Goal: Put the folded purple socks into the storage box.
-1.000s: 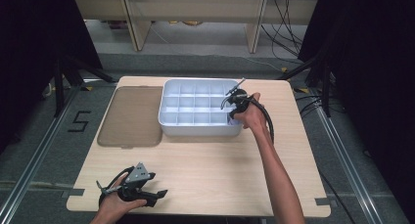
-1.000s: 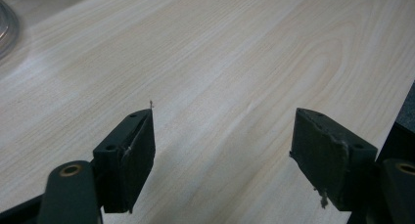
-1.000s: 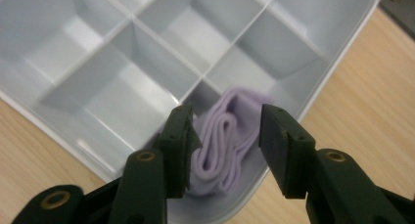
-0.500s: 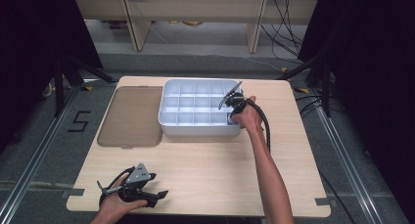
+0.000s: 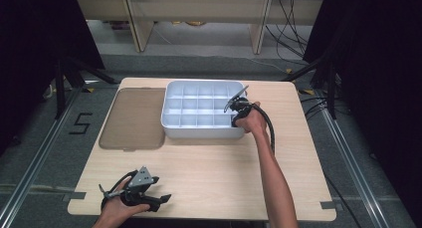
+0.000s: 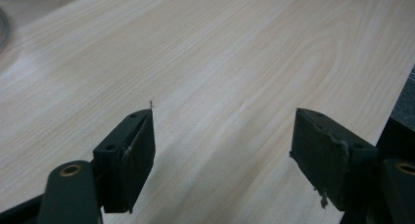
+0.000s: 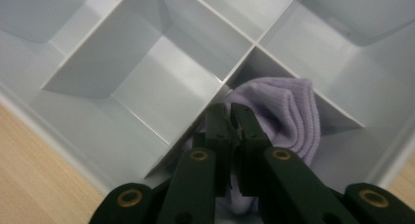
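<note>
A white tray [image 5: 199, 132] with several compartments stands at the back middle of the table. A purple sock [image 7: 288, 111] lies bunched in its near right corner compartment. My right gripper [image 7: 232, 119] points down into that compartment [image 5: 233, 119]; its jaws have just been closing and now stand together, pinching the sock's fabric. A divider wall [image 7: 122, 67] of the tray rises just to its left. My left gripper [image 5: 161, 200] rests low at the table's front left, held in a hand. Its jaws [image 6: 222, 155] stand wide open over bare wood with nothing between them.
A flat brown lid [image 5: 133, 117] lies on the table to the left of the tray. The light wooden table [image 5: 214, 173] has dark floor and cables around it. The table's front edge runs close to my left gripper's right jaw.
My right hand has sunk slightly, lowering its gripper into the tray's near right corner. The left hand and gripper have stayed still.
</note>
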A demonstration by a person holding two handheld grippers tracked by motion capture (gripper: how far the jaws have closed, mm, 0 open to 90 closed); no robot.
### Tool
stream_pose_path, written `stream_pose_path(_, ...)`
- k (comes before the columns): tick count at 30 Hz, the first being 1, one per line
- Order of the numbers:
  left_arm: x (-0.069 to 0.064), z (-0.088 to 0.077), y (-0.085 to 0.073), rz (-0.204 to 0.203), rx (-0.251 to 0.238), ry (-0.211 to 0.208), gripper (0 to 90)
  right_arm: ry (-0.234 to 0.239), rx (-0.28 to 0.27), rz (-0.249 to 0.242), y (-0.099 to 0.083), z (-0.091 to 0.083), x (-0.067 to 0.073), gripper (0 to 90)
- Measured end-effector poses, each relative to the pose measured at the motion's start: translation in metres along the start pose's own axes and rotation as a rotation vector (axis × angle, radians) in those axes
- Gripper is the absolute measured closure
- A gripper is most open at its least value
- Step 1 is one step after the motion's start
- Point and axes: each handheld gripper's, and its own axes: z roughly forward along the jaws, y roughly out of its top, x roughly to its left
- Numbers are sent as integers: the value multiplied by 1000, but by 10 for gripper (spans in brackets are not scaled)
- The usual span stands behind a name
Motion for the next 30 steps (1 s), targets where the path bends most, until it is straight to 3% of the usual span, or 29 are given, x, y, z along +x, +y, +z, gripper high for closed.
stream_pose_path(4, 0, 1, 0, 4, 3, -1, 239, 6, -54, 13, -1, -18, 0, 807)
stream_pose_path(9, -3, 1, 0, -28, -12, 0, 239, -9, -103, 33, -3, -40, -3, 777)
stream_pose_path(14, 0, 0, 0, 0, 2, 10, 239, -37, -159, 19, -6, -57, -2, 745)
stream_pose_path(18, 0, 0, 1, -10, -10, 1, 238, -36, -194, 16, -11, -68, 3, 711)
stream_pose_path(19, 0, 0, 0, -26, -9, 2, 238, -31, -225, 1, -14, -72, 5, 694)
stream_pose_path(25, 2, 0, 1, -9, -9, 8, 237, -22, -274, -3, -25, -80, 14, 654)
stream_pose_path(29, 2, -1, 1, -10, -10, 10, 236, -11, -305, -4, -29, -82, 16, 641)
stream_pose_path(30, 1, 0, 1, -29, -11, 9, 236, -9, -303, -6, -31, -83, 17, 639)
